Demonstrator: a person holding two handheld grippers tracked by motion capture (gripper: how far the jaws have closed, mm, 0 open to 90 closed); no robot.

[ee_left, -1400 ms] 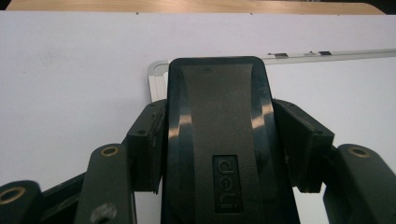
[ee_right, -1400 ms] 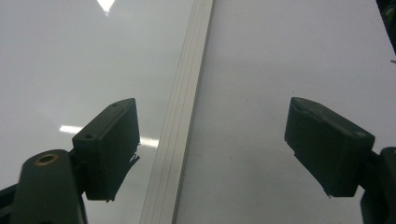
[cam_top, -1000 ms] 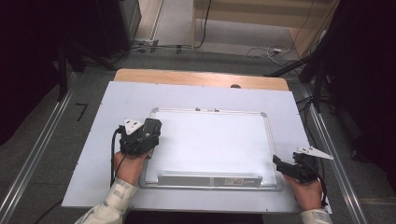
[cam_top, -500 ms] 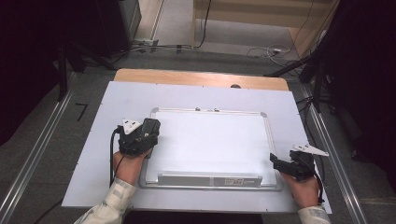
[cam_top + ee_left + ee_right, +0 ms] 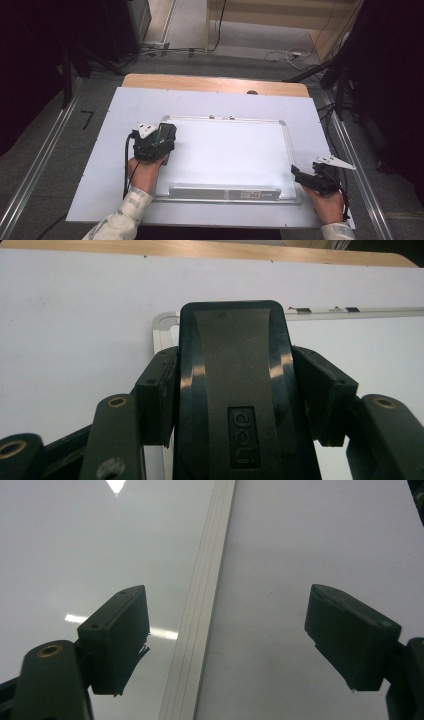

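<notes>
A whiteboard [image 5: 230, 150] with a silver frame lies flat on the white tabletop. My left gripper [image 5: 161, 136] is over its far left corner, shut on a black board eraser [image 5: 235, 370] marked "deli". The eraser stands between both pads, its far end over the frame corner [image 5: 162, 322]. My right gripper [image 5: 300, 176] is at the board's near right edge. It is open, its pads standing wide apart to either side of the silver frame strip [image 5: 205, 605] with nothing between them. The right gripper [image 5: 225, 635] looks down on the glossy board surface.
A long silver pen tray [image 5: 225, 192] runs along the board's near edge. The white tabletop sheet [image 5: 125, 115] surrounds the board, with a wooden edge [image 5: 210, 82] at the far side. Metal rails [image 5: 45, 160] and cables lie on the floor around the table.
My left gripper has edged slightly farther up the board with the eraser in it. The right gripper has stayed put.
</notes>
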